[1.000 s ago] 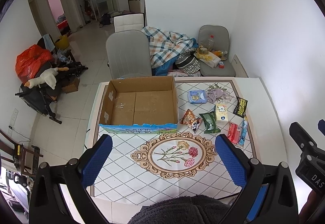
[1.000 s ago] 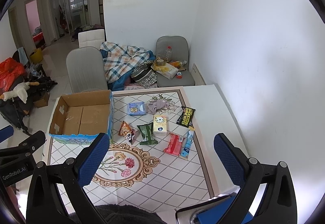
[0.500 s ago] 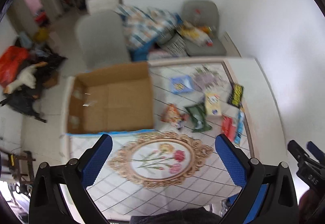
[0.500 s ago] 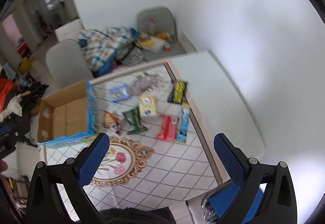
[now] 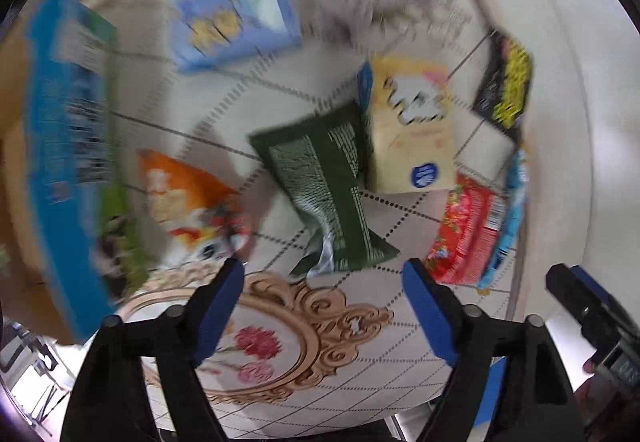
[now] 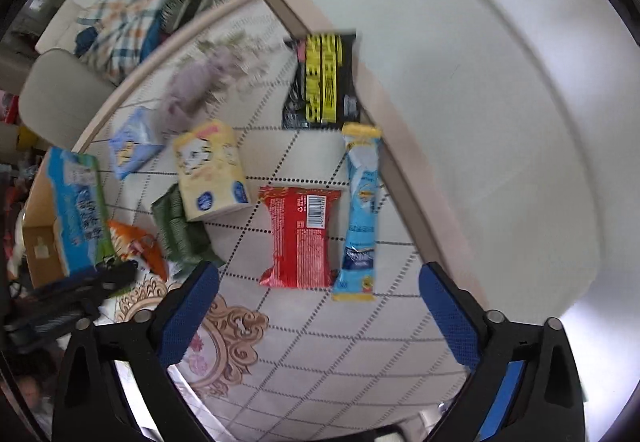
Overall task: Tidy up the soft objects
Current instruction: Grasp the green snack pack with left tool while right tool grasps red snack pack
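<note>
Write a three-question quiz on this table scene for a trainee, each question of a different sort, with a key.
1. True or false: the red packet lies right beside the long blue sachet.
2. Multiple choice: what is between the pads of the right tongs? A. the red packet. B. the yellow pack. C. nothing.
3. Fill in: in the left wrist view, the dark green bag lies between the orange bag and the ______ pack.

Key: 1. True. 2. C. 3. Yellow.
</note>
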{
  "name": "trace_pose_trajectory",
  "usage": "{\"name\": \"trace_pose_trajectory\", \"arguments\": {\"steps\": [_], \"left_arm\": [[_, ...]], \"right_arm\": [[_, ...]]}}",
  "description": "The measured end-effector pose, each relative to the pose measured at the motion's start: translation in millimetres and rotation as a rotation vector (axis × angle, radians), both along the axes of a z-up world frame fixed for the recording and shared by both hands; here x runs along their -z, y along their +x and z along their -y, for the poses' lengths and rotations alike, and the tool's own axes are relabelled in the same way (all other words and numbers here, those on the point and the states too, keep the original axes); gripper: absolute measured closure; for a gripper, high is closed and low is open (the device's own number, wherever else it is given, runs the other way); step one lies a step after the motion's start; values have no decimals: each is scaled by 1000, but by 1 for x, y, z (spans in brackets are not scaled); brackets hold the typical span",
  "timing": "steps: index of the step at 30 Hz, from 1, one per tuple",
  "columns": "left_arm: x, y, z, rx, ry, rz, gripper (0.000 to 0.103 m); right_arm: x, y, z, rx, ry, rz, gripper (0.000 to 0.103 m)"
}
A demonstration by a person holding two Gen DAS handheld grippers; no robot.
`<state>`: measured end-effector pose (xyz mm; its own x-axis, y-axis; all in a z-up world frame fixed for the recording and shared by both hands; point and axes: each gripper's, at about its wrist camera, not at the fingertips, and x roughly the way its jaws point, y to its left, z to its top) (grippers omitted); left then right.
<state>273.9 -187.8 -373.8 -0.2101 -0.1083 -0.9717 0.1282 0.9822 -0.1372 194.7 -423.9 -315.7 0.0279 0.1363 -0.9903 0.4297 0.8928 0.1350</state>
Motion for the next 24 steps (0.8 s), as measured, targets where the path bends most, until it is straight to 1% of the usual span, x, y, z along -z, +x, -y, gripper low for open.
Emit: {"name": "trace_pose_trajectory", "arguments": {"steps": [1,2,4,5,7,9,11,12,13,14,15,16,17,20,22,23,24], "left_arm": [[8,2,2,3,9,-6,33],[14,3,3,5,16,-8,36],[28,6,4,4,24,-16,37],[32,8,4,1,24,-20,37],[39,11,5,3,31,-18,43],[47,12,10,16,31,-19,59],[53,11,12,30,49,-19,65],[56,10,12,27,47,-14,66],[57,9,13,26,44,-11,67],[59,9,14,26,44,-5,68],[60,7,15,26,44,2,70],[59,4,15,26,47,9,72],[55,3,13,27,51,11,73],[44,-5,11,33,63,34,74],[29,-14,8,35,57,53,74],[26,-15,7,35,53,64,74],[16,-22,3,32,43,81,74]], "right_arm": [[16,2,1,7,26,-29,9],[27,6,-2,5,41,-51,18],[52,12,-8,-5,77,-90,26],[60,14,-10,-7,80,-99,26],[76,18,-16,-9,92,-112,26],[89,22,-20,-2,107,-129,26],[102,25,-25,-3,117,-156,26],[106,26,-27,-2,119,-161,26],[112,26,-29,-2,117,-170,29],[117,27,-32,-7,112,-179,39],[122,28,-34,-15,97,-193,43],[124,27,-37,-20,78,-201,48],[123,28,-39,-27,71,-187,52],[119,26,-48,-45,53,-174,54],[114,22,-53,-48,58,-168,55],[110,19,-56,-52,65,-161,55],[103,15,-59,-56,71,-150,55]]}}
